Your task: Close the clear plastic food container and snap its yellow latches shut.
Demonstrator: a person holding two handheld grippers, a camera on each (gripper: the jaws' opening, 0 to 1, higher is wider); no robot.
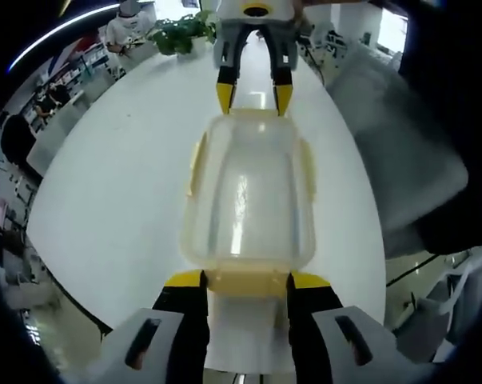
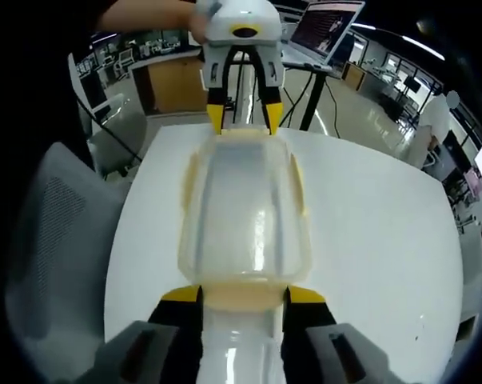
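In the left gripper view, the left claw (image 1: 246, 280) sits at the near short end of the clear container (image 1: 248, 196), its yellow-tipped jaws spread apart on either side of the yellow end latch (image 1: 247, 282); whether the tips press the latch or only flank it cannot be told. The right claw (image 1: 254, 98) reaches in from the far end, jaws also parted astride the opposite end. In the right gripper view the right claw (image 2: 243, 295) meets its own end of the container (image 2: 244, 212) the same way, with the left claw (image 2: 244, 116) opposite, held by a hand (image 2: 194, 22). The lid looks seated, yet how the side latches (image 1: 308, 172) stand is hard to make out. The container rests on the white surface (image 1: 121, 200), a grey chair (image 2: 61, 232) beside it.
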